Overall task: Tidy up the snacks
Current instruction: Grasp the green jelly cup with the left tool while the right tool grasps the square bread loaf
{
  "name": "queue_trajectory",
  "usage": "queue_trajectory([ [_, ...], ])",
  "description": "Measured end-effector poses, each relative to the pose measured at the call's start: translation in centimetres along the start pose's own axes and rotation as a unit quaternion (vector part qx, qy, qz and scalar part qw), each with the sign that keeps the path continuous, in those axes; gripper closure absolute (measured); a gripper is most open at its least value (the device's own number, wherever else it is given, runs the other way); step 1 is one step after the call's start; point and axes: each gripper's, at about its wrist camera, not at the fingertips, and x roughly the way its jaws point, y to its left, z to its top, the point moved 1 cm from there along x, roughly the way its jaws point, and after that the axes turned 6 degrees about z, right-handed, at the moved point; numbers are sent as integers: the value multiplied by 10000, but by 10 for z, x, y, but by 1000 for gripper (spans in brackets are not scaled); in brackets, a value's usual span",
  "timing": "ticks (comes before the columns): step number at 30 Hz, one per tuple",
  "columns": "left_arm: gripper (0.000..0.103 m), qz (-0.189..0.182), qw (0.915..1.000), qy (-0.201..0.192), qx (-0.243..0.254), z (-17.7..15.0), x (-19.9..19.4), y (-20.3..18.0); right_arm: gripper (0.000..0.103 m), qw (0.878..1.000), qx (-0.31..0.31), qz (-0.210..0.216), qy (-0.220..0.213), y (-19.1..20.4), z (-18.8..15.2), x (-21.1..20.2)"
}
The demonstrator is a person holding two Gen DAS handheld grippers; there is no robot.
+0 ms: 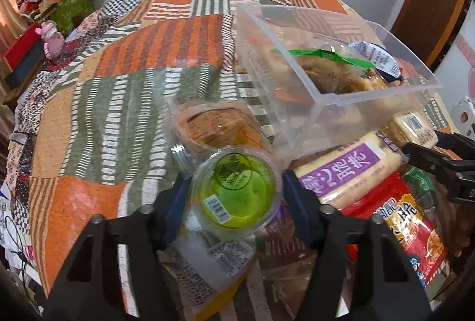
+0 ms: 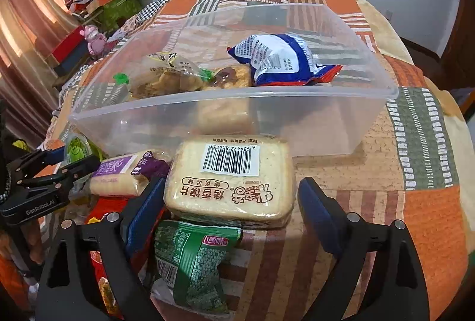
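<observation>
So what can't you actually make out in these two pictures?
- Left wrist view: the clear bin wall blurs the snacks low inside.
- Left wrist view: whether the left tongs touch the green jelly cup.
- Right wrist view: the right tongs hide most of the red packet.

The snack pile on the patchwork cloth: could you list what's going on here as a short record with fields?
surface: patchwork cloth
container: clear plastic bin, already holding a blue-and-white packet and other snacks
left gripper: open, fingers either side of a green cup
right gripper: open, fingers either side of a pale bread packet
still outside bin: purple-label roll, red bag, green packet
</observation>
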Motion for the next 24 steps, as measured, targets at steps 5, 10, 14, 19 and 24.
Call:
queue_trajectory([
  [5, 45, 13, 10000, -35, 48, -4, -2, -2, 21, 9998, -143, -134, -10, 6, -1, 3],
  [10, 45, -79, 10000, -33, 41, -9, -13, 0, 23, 9999, -100, -84, -82, 2, -5, -4],
  [14, 45, -108, 9998, -142, 95, -10, -27, -2, 24, 9998, -63, -88, -159, -1, -7, -13],
  [19, 45, -157, 9993, -330, 82, -6, -47, -3, 24, 9995, 4, -60, -311, -4, -9, -29],
  [24, 45, -257, 9978, -611, 32, 5, -73, -4, 24, 9985, 22, -65, -548, -5, -7, -48],
])
